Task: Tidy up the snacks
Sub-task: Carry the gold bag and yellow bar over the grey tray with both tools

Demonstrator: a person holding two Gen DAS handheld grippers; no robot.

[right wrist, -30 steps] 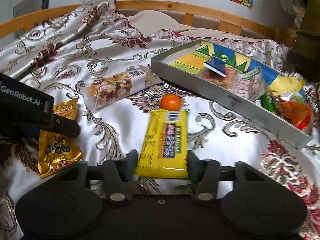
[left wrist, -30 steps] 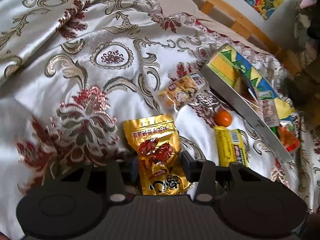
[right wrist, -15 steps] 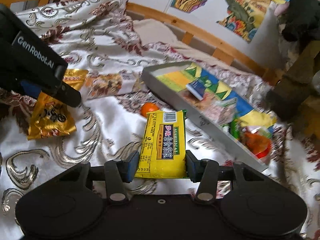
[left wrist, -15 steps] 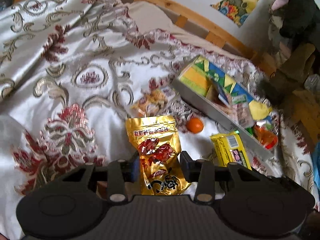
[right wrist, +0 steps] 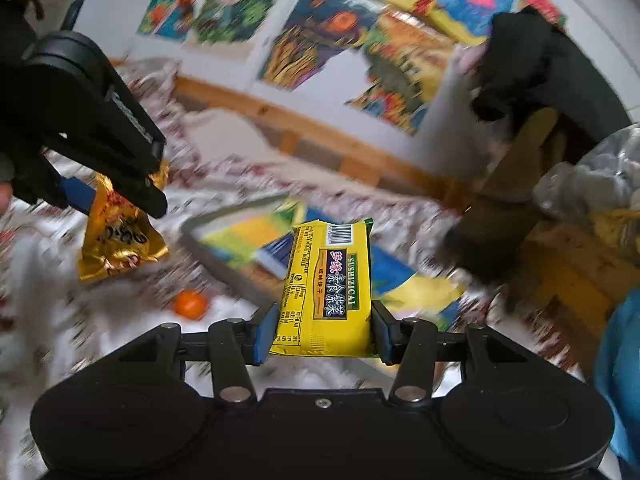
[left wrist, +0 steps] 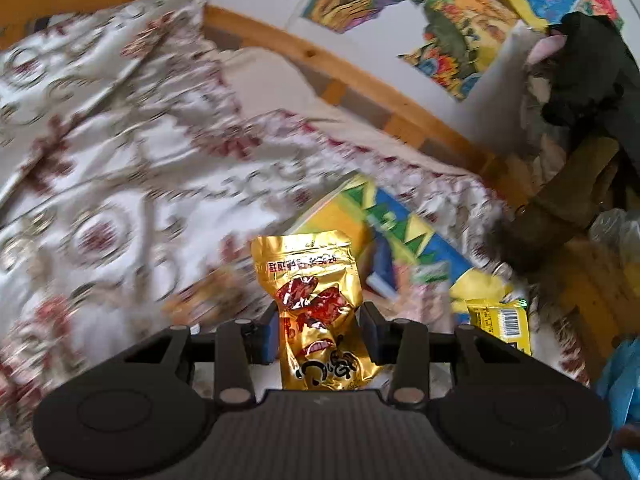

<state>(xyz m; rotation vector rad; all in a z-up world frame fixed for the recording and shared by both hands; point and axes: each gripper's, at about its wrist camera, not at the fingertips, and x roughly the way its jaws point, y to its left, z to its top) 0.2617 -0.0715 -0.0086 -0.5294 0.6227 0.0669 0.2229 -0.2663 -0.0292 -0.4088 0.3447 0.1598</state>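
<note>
Left wrist view: left gripper (left wrist: 320, 332) raised above the bed (left wrist: 120, 200), fingers clamped on gold pouch (left wrist: 314, 304). Right wrist view: right gripper (right wrist: 324, 332) aloft, pinching yellow packet (right wrist: 326, 284) over the tray (right wrist: 248, 236); orange (right wrist: 190, 304) on bedspread.

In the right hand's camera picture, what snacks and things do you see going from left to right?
Crinkly gold foil snack pouch held by the left gripper → small round orange fruit → yellow rectangular cracker packet held by the right gripper.

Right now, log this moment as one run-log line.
left gripper: shut on gold pouch | right gripper: shut on yellow packet | both lifted | tray ahead
</note>
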